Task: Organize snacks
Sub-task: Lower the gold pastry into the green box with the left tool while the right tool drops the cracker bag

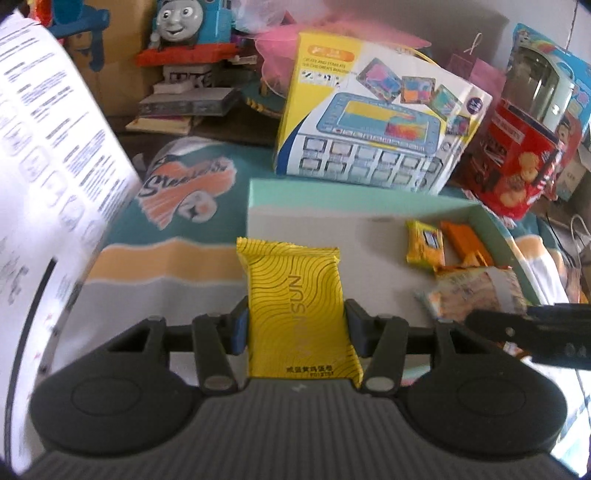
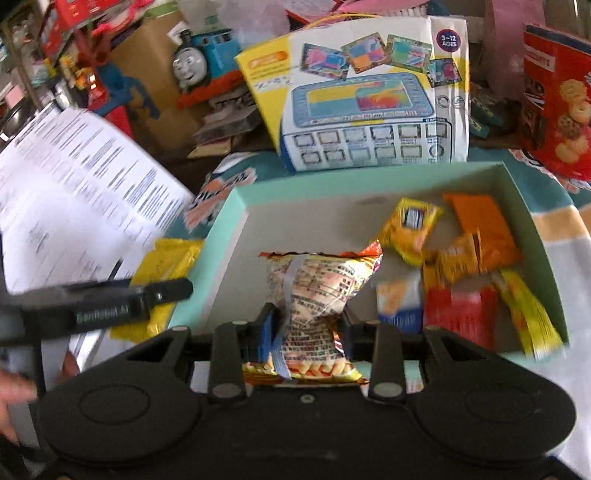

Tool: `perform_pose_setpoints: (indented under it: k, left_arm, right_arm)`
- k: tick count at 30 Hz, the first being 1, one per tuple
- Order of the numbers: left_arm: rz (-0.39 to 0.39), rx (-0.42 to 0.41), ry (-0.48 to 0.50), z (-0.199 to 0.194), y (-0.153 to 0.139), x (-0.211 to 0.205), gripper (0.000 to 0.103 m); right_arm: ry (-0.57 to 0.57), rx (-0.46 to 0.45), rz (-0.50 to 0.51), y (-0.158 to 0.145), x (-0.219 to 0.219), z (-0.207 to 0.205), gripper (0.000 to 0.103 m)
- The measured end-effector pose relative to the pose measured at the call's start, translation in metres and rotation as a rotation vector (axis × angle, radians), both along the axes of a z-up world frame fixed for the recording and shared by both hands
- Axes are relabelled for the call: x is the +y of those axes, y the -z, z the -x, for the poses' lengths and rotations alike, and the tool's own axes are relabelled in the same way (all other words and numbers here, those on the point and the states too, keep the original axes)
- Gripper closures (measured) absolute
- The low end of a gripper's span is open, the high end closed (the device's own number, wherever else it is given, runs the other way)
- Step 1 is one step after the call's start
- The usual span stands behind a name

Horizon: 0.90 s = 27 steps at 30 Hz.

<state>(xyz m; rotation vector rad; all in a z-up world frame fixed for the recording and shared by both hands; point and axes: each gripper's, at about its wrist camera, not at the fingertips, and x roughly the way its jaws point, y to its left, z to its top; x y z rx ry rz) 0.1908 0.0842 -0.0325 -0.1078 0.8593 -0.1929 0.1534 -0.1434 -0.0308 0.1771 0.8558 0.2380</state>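
Left gripper: my jaws are clamped on the yellow wavy-line packet, one pad on each long side; the packet stands upright between the fingers, lifted clear of the cloth.
Printed sheet: I see a big white page of small text filling the left edge of my left view, tilted; it also shows at the left of my right view.
Bedcloth: teal with an orange logo, striped nearer me.
Toy train: blue, grey face, at the back among clutter.
Toy tablet box: yellow and white, standing just behind the tray.
Tray: shallow mint-green box with a pale floor; from my left view, the yellow packet hangs in front of its near-left corner.
Right gripper: my jaws are pinched on the crinkled noodle-snack bag, squeezing its middle; the bag sits over the tray's near edge, above the floor.
Loose snacks: small yellow pack, orange packs, a red pack and a yellow strip lie heaped in the tray's right half.
Cookie box: red, leaning at the far right, outside the tray.
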Motion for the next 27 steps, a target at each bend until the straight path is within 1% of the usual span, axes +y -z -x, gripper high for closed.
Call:
perform_pose_setpoints:
  k: [5, 9, 14, 19, 20, 22, 23, 24, 25, 26, 27]
  left_arm:
    - [-0.017, 0.017, -0.003, -0.047, 0.016, -0.016, 0.052]
    - [-0.041, 0.034, 0.005, -0.082, 0.031, -0.025, 0.052]
    - [-0.076, 0.057, 0.018, -0.118, 0.051, -0.033, 0.051]
    - [-0.089, 0.076, 0.009, -0.135, 0.065, -0.031, 0.050]
    - [-0.085, 0.077, 0.011, -0.136, 0.066, -0.031, 0.048]
    - [-0.065, 0.076, 0.025, -0.134, 0.063, -0.031, 0.037]
    - [-0.050, 0.072, 0.033, -0.132, 0.060, -0.031, 0.024]
    - [-0.050, 0.055, 0.024, -0.128, 0.056, -0.031, 0.013]
    - [-0.041, 0.034, 0.021, -0.124, 0.053, -0.031, 0.011]
    - [-0.042, 0.026, 0.015, -0.121, 0.050, -0.031, 0.009]
    - [-0.043, 0.023, 0.013, -0.119, 0.047, -0.031, 0.008]
  right_arm:
    - [0.032, 0.024, -0.033, 0.014, -0.003, -0.073, 0.068]
    - [0.033, 0.048, -0.040, 0.027, 0.000, -0.120, 0.068]
    - [0.020, 0.085, -0.067, 0.047, 0.002, -0.160, 0.068]
    - [-0.005, 0.117, -0.086, 0.064, 0.008, -0.188, 0.068]
    - [-0.011, 0.124, -0.093, 0.067, 0.009, -0.192, 0.067]
    - [-0.021, 0.128, -0.114, 0.070, 0.012, -0.196, 0.065]
    - [-0.021, 0.125, -0.123, 0.069, 0.012, -0.196, 0.049]
    - [-0.014, 0.118, -0.137, 0.067, 0.010, -0.194, 0.024]
    - [-0.003, 0.104, -0.146, 0.066, 0.009, -0.193, 0.016]
    - [0.010, 0.083, -0.152, 0.063, 0.008, -0.189, 0.012]
    - [0.018, 0.072, -0.153, 0.060, 0.007, -0.187, 0.012]
